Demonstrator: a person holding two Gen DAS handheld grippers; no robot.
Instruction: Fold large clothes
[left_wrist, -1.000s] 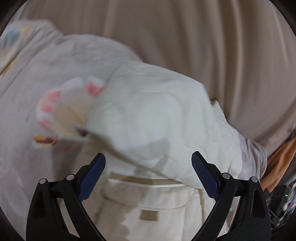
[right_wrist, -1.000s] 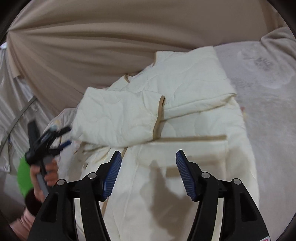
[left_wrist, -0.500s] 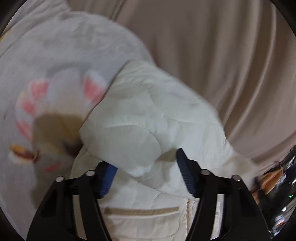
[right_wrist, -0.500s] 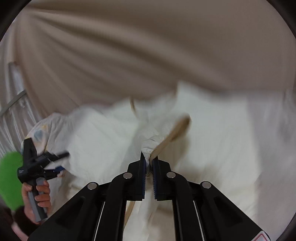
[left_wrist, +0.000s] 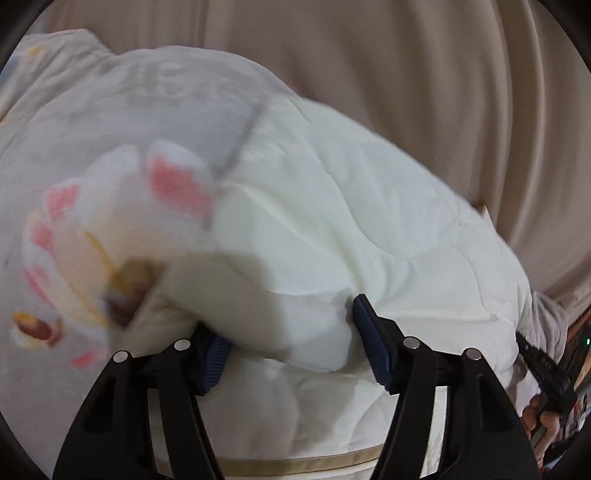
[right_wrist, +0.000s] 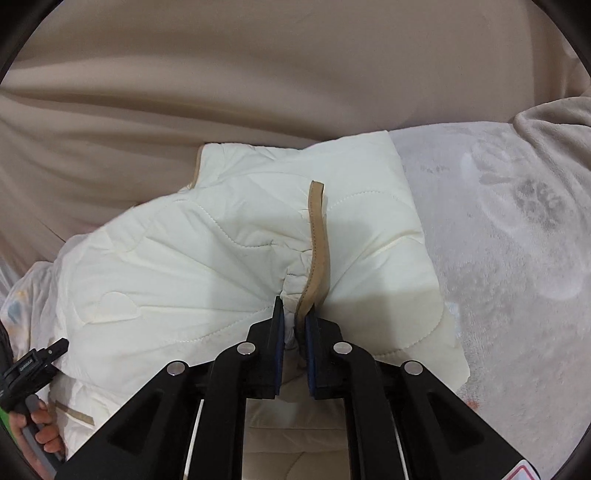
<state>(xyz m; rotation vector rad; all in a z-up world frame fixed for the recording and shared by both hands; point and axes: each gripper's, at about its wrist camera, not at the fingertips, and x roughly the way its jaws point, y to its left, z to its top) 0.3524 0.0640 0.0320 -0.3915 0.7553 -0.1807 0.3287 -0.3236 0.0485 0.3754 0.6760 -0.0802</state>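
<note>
Through the left wrist view, you are gathering a thick fold of the cream quilted jacket (left_wrist: 332, 229) on the bed — your left gripper (left_wrist: 291, 350) is clamping that bulky roll, jaws partly apart around it. Through the right wrist view, your right gripper (right_wrist: 294, 325) is pinching the tan-trimmed cuff (right_wrist: 317, 236), jaws nearly together. Next, I judge, you are carrying both holds across evenly.

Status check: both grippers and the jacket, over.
Right gripper shut on tan-trimmed cuff. Left gripper clamping padded fold of cream jacket. Nothing in the way.
</note>
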